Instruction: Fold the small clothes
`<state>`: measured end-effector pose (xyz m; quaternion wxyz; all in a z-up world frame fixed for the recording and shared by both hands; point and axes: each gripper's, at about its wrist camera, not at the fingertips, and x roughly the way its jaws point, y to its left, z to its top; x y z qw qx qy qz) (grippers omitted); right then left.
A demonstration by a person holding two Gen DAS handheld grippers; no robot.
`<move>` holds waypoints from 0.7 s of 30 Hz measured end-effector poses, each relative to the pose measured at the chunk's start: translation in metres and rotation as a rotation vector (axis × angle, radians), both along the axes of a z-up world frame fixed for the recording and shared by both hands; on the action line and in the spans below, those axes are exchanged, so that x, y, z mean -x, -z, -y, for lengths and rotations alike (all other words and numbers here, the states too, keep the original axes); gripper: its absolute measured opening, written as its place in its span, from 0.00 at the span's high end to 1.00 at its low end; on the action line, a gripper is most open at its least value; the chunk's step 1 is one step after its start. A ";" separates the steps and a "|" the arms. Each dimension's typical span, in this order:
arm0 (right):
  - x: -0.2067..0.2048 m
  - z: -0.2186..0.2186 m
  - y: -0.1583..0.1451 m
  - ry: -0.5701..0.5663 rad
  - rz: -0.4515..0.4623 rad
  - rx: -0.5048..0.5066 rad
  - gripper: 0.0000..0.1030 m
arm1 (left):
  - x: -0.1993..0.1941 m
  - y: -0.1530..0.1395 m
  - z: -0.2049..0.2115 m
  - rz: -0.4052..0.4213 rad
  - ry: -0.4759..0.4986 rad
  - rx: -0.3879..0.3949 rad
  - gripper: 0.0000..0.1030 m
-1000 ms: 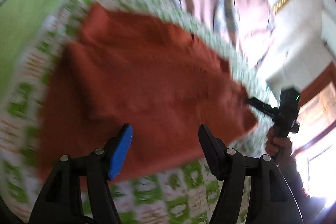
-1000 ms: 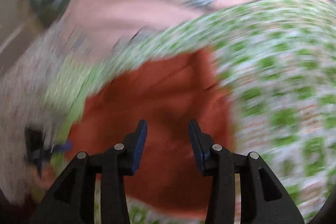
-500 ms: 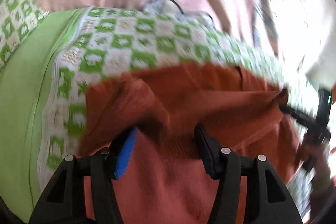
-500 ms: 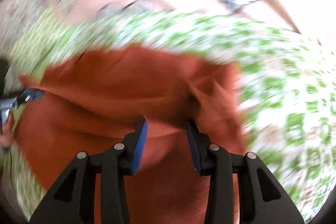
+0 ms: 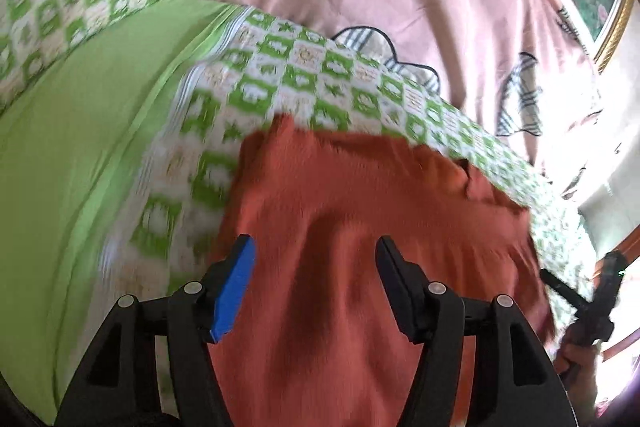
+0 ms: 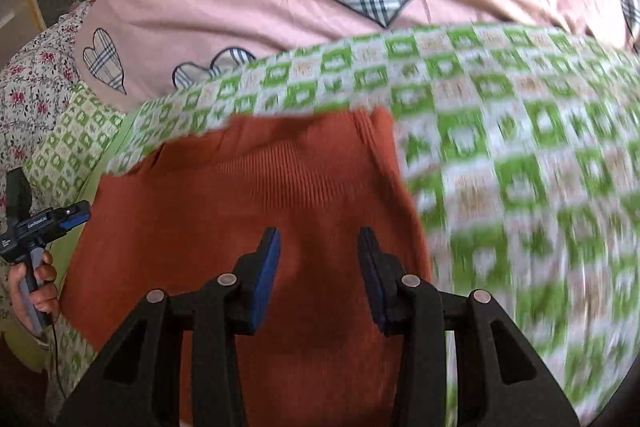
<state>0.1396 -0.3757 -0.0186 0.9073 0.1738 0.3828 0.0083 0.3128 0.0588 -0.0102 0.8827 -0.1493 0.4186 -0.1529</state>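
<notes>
Rust-orange ribbed knit garment (image 6: 256,195) lies spread on the green-and-white checked bed cover (image 6: 520,155), near a pink quilt with plaid hearts (image 6: 224,3); a second ago it lay flatter and wider, half a second ago its near part was bunched up, and now it is doubled over with a straight far edge. The left tool (image 5: 314,259) hangs above the cloth with its jaws opening and nothing between them, carrying small white lettering too tiny to read. The right tool (image 6: 318,247) hovers with jaws apart, gripping nothing.
</notes>
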 end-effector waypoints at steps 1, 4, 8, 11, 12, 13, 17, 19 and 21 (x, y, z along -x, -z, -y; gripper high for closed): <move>0.007 -0.002 0.002 0.002 -0.003 -0.006 0.60 | 0.011 0.000 -0.001 0.002 0.002 0.009 0.38; 0.032 -0.002 0.013 0.017 -0.019 -0.017 0.58 | 0.052 0.004 -0.006 0.007 0.001 0.026 0.35; 0.062 0.006 0.020 0.070 -0.026 -0.048 0.58 | 0.104 0.014 -0.010 -0.010 -0.016 0.039 0.35; 0.083 0.003 0.012 0.115 -0.002 -0.026 0.58 | 0.136 0.022 -0.013 -0.023 -0.027 0.075 0.30; 0.088 0.000 0.010 0.117 0.010 -0.031 0.57 | 0.144 0.024 -0.014 -0.028 -0.032 0.086 0.29; 0.093 -0.004 0.006 0.114 0.023 -0.032 0.57 | 0.149 0.026 -0.015 -0.035 -0.037 0.095 0.28; 0.111 -0.031 -0.006 0.085 0.057 -0.023 0.54 | 0.166 0.038 -0.016 -0.074 -0.068 0.141 0.27; 0.119 -0.044 -0.010 0.065 0.076 -0.034 0.46 | 0.170 0.045 -0.014 -0.098 -0.073 0.161 0.27; 0.127 -0.057 -0.011 0.041 0.084 -0.050 0.46 | 0.173 0.049 -0.011 -0.114 -0.070 0.173 0.27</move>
